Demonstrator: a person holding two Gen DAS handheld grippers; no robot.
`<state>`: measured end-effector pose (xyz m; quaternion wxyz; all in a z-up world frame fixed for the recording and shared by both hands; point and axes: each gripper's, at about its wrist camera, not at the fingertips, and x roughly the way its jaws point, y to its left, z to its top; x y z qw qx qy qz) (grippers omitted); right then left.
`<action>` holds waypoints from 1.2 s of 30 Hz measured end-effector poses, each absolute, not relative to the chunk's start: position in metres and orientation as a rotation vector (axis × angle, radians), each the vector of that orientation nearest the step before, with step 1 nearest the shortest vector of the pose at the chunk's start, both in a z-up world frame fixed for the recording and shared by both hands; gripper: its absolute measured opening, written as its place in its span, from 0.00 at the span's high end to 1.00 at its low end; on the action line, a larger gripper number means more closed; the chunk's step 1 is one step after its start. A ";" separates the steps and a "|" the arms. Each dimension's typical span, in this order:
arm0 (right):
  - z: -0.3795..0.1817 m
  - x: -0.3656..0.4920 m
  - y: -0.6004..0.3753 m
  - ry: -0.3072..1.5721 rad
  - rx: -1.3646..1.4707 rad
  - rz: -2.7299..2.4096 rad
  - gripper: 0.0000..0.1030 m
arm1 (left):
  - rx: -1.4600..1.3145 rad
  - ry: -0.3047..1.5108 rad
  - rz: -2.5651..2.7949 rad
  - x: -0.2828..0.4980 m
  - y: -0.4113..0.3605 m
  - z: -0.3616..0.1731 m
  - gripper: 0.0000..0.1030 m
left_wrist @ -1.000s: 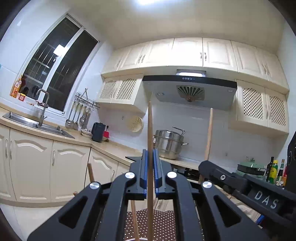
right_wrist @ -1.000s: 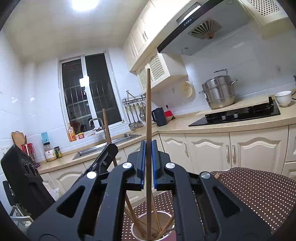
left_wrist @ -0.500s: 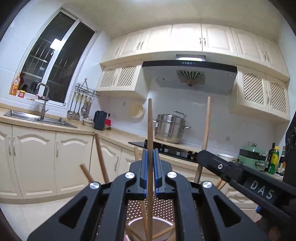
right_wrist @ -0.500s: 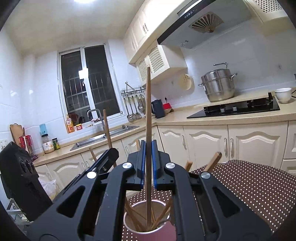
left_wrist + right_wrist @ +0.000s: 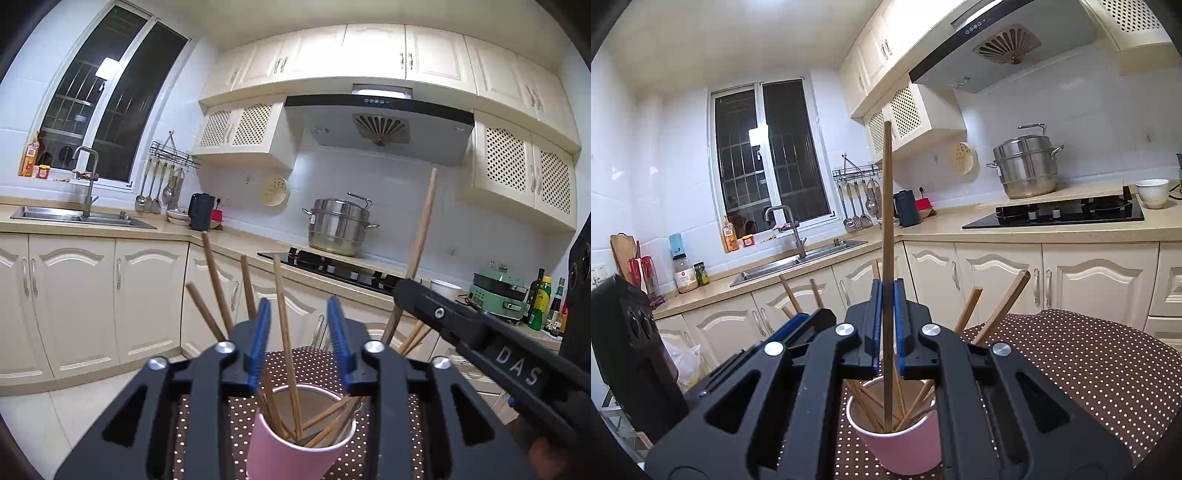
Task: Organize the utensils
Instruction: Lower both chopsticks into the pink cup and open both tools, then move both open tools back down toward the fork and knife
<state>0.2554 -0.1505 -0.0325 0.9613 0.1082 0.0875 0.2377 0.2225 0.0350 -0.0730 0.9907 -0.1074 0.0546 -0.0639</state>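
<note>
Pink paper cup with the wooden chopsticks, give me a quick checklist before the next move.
1. Left gripper jaws opening, chopstick between them not pressed: ok.
2. That chopstick's tip inside the pink paper cup: ok.
3. Right gripper shut on its upright wooden chopstick: ok.
4. Its lower end inside the cup: ok.
5. Cup upright on the brown dotted cloth: ok.
6. Right chopstick touching the cup's bottom: cannot tell.
</note>
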 end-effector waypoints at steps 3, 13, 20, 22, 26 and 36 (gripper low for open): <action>-0.033 0.253 -0.150 0.185 0.216 0.477 0.93 | -0.212 0.113 -0.070 0.214 0.040 -0.068 0.55; -0.040 0.248 -0.139 0.223 0.185 0.465 0.93 | -0.175 0.168 0.105 0.200 0.058 -0.058 0.44; -0.051 0.247 -0.131 0.255 0.160 0.444 0.93 | -0.173 0.215 0.136 0.195 0.071 -0.056 0.39; -0.054 0.249 -0.129 0.271 0.150 0.437 0.93 | -0.173 0.225 0.139 0.195 0.074 -0.056 0.37; -0.062 0.251 -0.127 0.302 0.141 0.421 0.93 | -0.171 0.246 0.137 0.192 0.077 -0.056 0.35; -0.058 0.237 -0.122 0.308 0.115 0.406 0.88 | -0.157 0.277 0.134 0.177 0.078 -0.056 0.33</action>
